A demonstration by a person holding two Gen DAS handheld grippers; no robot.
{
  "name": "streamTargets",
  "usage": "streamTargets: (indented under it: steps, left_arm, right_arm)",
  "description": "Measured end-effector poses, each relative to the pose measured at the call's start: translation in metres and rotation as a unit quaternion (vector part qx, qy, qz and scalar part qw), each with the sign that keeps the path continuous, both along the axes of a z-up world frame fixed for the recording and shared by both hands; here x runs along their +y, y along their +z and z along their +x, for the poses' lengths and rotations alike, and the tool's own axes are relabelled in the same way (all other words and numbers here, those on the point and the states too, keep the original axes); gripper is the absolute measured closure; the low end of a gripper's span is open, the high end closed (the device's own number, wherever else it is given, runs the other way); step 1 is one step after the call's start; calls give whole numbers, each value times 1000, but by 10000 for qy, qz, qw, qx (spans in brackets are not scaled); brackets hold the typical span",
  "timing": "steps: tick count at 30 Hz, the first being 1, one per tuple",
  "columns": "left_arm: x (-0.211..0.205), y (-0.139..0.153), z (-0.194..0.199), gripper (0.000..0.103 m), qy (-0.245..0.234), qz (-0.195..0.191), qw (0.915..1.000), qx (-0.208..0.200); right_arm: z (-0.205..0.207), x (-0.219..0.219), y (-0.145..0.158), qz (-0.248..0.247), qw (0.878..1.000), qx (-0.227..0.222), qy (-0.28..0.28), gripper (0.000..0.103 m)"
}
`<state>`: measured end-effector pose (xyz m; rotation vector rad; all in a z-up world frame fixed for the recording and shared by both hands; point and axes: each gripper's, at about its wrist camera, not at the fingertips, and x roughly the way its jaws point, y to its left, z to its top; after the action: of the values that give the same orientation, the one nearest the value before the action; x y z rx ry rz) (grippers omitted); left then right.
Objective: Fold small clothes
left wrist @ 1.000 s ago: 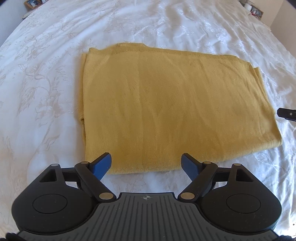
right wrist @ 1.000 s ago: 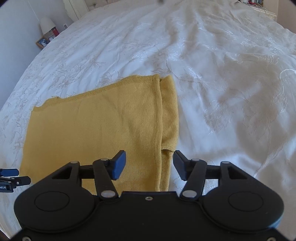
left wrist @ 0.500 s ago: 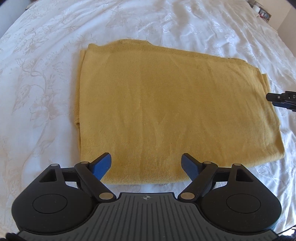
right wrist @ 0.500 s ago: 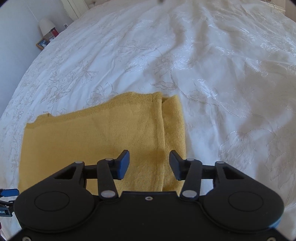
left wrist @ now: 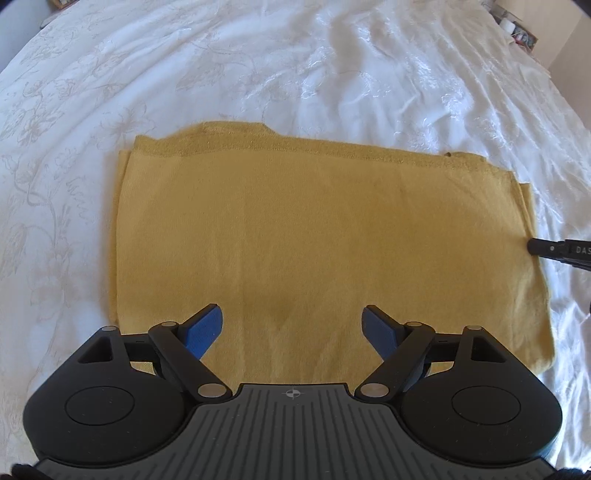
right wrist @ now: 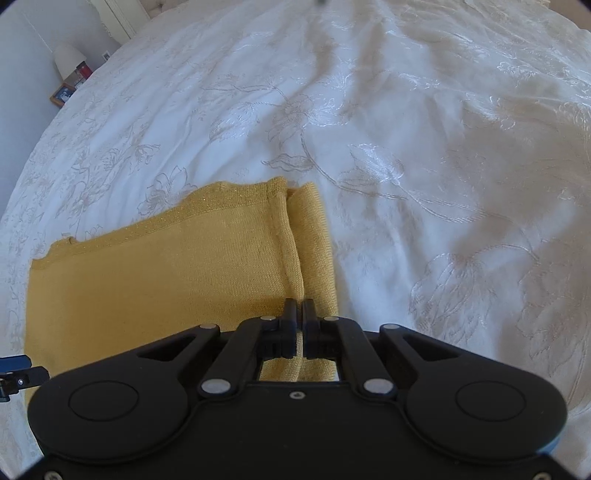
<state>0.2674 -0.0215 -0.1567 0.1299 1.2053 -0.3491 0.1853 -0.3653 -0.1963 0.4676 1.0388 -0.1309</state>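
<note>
A mustard-yellow knitted garment (left wrist: pixel 314 236) lies folded into a flat rectangle on the white bed. My left gripper (left wrist: pixel 291 325) is open, its blue pads (left wrist: pixel 205 328) spread over the garment's near edge, holding nothing. My right gripper (right wrist: pixel 299 308) is shut, its jaws together on the garment's right-hand folded edge (right wrist: pixel 295 258). The tip of the right gripper also shows in the left wrist view (left wrist: pixel 561 251) at the garment's right edge. The left gripper's tip shows at the far left of the right wrist view (right wrist: pixel 14 369).
The white embroidered bedspread (right wrist: pixel 406 147) stretches in all directions around the garment. A bedside table with a lamp (right wrist: pixel 68 59) and a picture frame stands at the bed's far left. Small items (left wrist: pixel 513 26) sit at the far right corner.
My right gripper has closed from open onto the garment's right edge. My left gripper has moved forward over the garment's near edge and stays open.
</note>
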Motion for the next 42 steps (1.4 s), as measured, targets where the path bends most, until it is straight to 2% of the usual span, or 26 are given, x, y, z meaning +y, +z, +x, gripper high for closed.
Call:
streamTargets:
  steps: [1,3,4,5,7,10,13,15,19,20,24,27,28,36,40,42]
  left_arm:
    - [-6,3,7,21,-26,-16,10000,-43]
    - [-18,6,20,21,-83,-29,9999,-112]
    - [-23,6,25,21,-111,-23,9998,-147]
    - [-27,5,29,21,-129,-8,9998,-164]
    - [-37,2,38,21,-149,19,9997,-170]
    - [-49,-6,50,21,-153,97,9998,-109]
    - [-58,-19,61,21,-98,195,9997,54]
    - [-62,-29,66,19,-52,305,9994,184]
    - [-65,-43,71,1,-39,291,9990,331]
    - [-66,-45,72,0,-50,302,9989,355]
    - [-67,-49,73,0,-24,366,9986,370]
    - [-70,-51,71,0,17,409,9986,349]
    - [-71,-51,71,0,20,440,9984,345]
    - [-78,-48,77,0,14,623,9966,535]
    - [-76,-31,62,10,12,672,9969,413]
    - [-73,-27,48,10,37,693,9966,438]
  right_arm:
    - [-2,0,3,82,9999,-100,-56,85]
    - [-9,0,8,122,9995,-227,-168,82]
    - [-13,-2,10,153,9993,-265,-206,74]
    - [-17,-3,11,192,9991,-314,-227,59]
    - [-25,-5,15,210,9987,-393,-249,41]
    - [-33,-6,18,135,9989,-397,-206,39]
    - [-37,-9,15,231,9990,-363,-134,27]
    - [-38,-12,9,374,9989,-273,-105,27]
    - [-35,-15,-2,610,9981,-117,-21,25]
    - [-33,-15,-6,728,9973,-90,12,24]
    - [-25,-14,-21,1218,9924,27,173,14]
    - [-19,-12,-29,1312,9910,42,256,6]
    - [-18,-12,-31,1399,9898,11,271,0]
    - [-20,-17,-36,1709,9852,-128,53,0]
    - [-23,-22,-38,1824,9831,-170,50,0]
    - [-25,-27,-38,1864,9823,-167,80,0]
